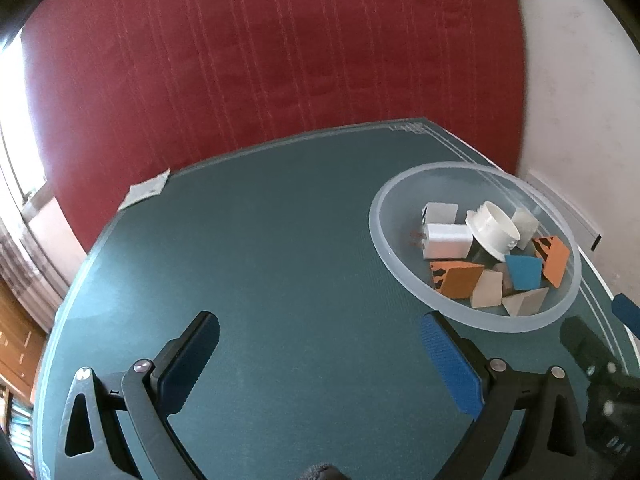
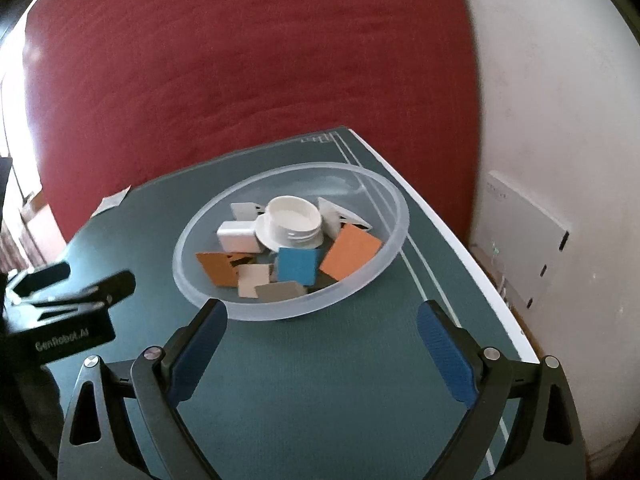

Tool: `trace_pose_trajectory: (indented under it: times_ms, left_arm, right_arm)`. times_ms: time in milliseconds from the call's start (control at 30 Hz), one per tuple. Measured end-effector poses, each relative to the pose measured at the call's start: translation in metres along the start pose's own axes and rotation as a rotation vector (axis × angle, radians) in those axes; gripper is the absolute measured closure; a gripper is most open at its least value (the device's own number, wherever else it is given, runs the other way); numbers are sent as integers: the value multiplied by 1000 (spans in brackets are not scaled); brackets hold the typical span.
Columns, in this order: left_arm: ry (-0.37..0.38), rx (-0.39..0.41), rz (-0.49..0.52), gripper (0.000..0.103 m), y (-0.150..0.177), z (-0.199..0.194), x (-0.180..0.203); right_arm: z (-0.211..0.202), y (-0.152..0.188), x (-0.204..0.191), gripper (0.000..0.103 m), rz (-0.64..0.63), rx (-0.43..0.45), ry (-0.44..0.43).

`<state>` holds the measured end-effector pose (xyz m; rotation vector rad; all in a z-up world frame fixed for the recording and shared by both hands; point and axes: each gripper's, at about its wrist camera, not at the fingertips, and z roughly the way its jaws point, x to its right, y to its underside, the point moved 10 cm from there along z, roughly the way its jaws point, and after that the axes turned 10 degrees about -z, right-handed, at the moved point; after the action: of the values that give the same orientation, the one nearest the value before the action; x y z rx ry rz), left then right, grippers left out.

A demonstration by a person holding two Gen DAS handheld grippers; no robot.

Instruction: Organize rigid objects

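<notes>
Both grippers, the left gripper [image 1: 320, 354] and the right gripper [image 2: 322, 334], hold their fingers wide open and empty above the green counter [image 1: 280, 240], while the blocks sit in the clear bowl [image 2: 188, 280] mid-frame, so sorting seems nearly done.

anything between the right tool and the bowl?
No. In the right wrist view only bare green mat lies between the open right tool and the near rim of the clear bowl, which holds the blocks.
</notes>
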<state>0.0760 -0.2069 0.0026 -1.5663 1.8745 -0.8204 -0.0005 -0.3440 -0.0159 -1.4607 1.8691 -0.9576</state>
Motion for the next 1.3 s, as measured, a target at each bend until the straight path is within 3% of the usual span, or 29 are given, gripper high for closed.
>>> trace_pose_trajectory:
  times_ms: [233,1300]
  left_arm:
    - [14,49,47,1,-1,-13,13]
    - [20,67,84,1,1,-13,20]
  right_arm:
    - [-10,-5,-13,6,-75,39,21]
    - [-6,-3,-4,6,-47,11,41]
